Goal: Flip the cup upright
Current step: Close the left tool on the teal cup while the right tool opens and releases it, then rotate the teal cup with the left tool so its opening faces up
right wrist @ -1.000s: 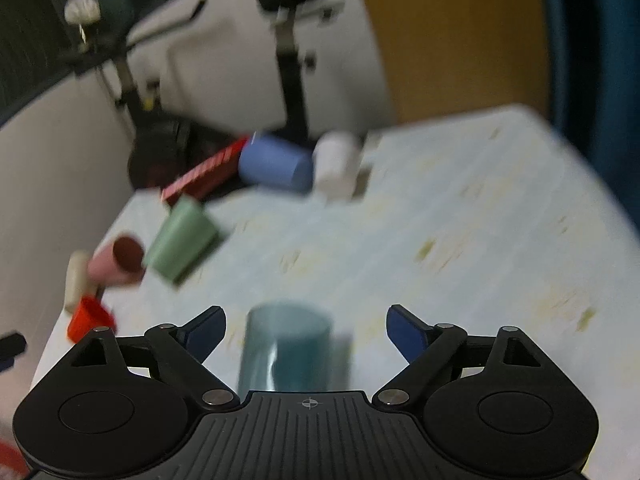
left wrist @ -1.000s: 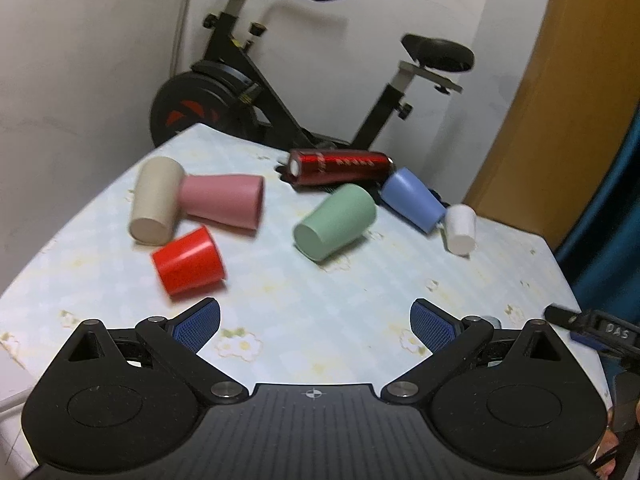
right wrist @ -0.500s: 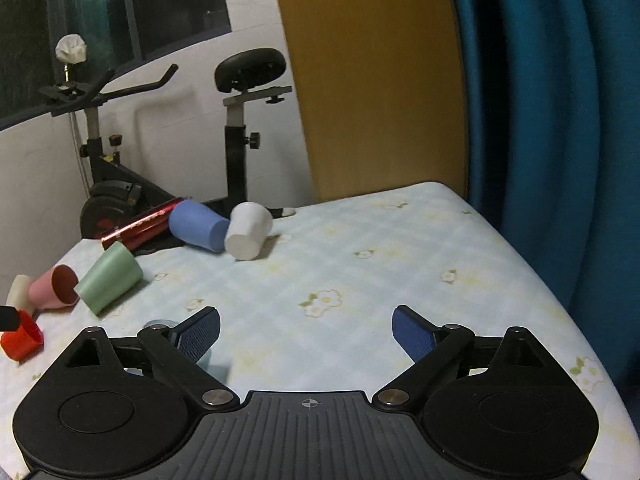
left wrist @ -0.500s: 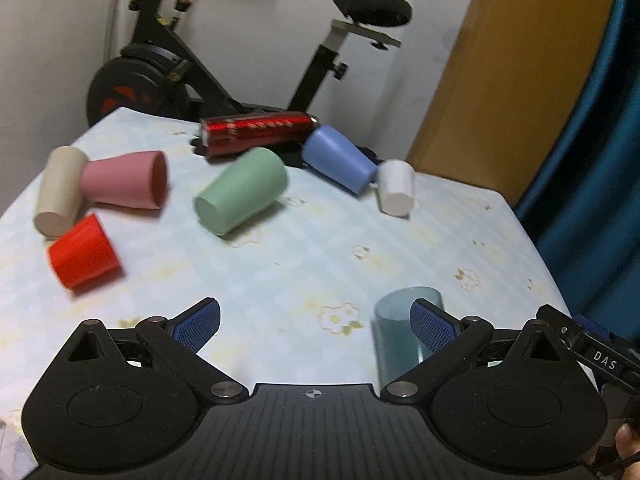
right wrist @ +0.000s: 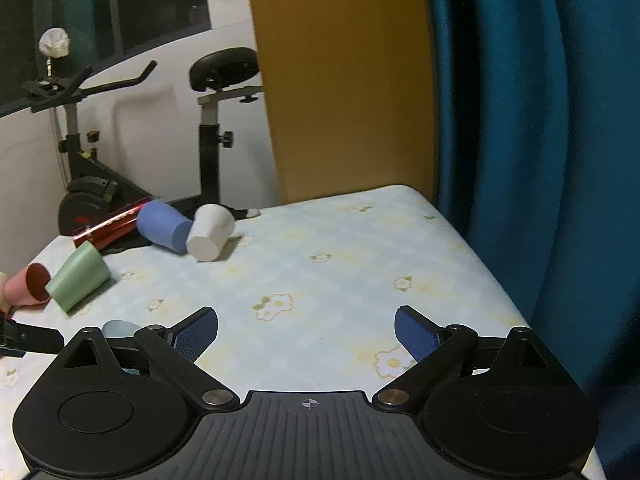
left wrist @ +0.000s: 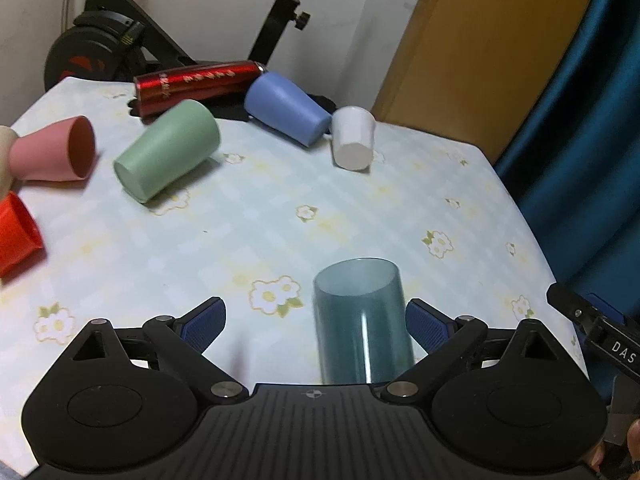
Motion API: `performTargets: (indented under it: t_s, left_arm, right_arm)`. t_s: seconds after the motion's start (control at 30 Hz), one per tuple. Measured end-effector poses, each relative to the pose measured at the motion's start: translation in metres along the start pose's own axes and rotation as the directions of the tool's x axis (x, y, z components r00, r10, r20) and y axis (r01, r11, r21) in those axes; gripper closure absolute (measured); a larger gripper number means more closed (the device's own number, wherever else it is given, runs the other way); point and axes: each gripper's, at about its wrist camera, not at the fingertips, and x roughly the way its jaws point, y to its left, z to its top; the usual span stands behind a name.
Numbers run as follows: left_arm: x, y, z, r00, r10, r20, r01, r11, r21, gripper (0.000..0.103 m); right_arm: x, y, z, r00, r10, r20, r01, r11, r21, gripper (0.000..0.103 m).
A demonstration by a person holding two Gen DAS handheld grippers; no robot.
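Floral, pale-checked cloth covers the worktop (left wrist: 360,200), with an exercise bike (left wrist: 120,36) against the white wall beyond it. Far left of the left gripper (left wrist: 316,320) lies a red cup (left wrist: 16,236), and ahead of it a pink cup (left wrist: 52,154) on its side. Ahead and slightly left lies a green cup (left wrist: 168,156), with a red cylindrical bottle (left wrist: 196,84) behind it. Further right lie a blue cup (left wrist: 284,108) and a white cup (left wrist: 352,140), touching. The left gripper's jaws stand wide apart, and the translucent teal cup (left wrist: 360,320) stands upright between them, close to the right finger, mouth up. The right gripper (right wrist: 306,334) is also spread wide, holding nothing, with bare cloth between its fingers; a blue curtain (right wrist: 540,120) hangs to its right.
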Motion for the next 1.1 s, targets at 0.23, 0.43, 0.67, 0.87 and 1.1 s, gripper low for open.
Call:
performTargets:
  t_s: [0.23,0.43,0.67,0.87,1.1]
  left_arm:
    - [0.027,-0.013,0.005,0.997,-0.025,-0.079,0.026,1.000,0.010,0.005]
    - [0.062,-0.023,0.012,0.981,-0.032,-0.193,0.032,0.999,-0.003,0.009]
    - [0.083,-0.024,0.018,0.973,-0.005,-0.232,0.005,1.000,-0.001,0.011]
    - [0.095,-0.022,0.019,0.968,0.004,-0.250,-0.003,1.000,0.005,0.014]
    - [0.093,-0.023,0.017,0.972,-0.013,-0.235,0.020,0.999,0.028,0.017]
  right_arm:
    - [0.002,-0.013,0.001,0.999,-0.035,-0.001,0.035,0.999,0.032,0.009]
    - [0.004,-0.018,0.001,0.999,-0.049,-0.010,0.050,0.998,0.045,0.009]
    - [0.005,-0.020,-0.001,0.998,-0.055,-0.020,0.056,0.997,0.047,0.009]
    - [0.009,-0.019,-0.001,0.998,-0.052,-0.034,0.053,0.998,0.043,0.009]
    - [0.012,-0.016,-0.002,0.998,-0.047,-0.052,0.049,0.998,0.040,0.009]
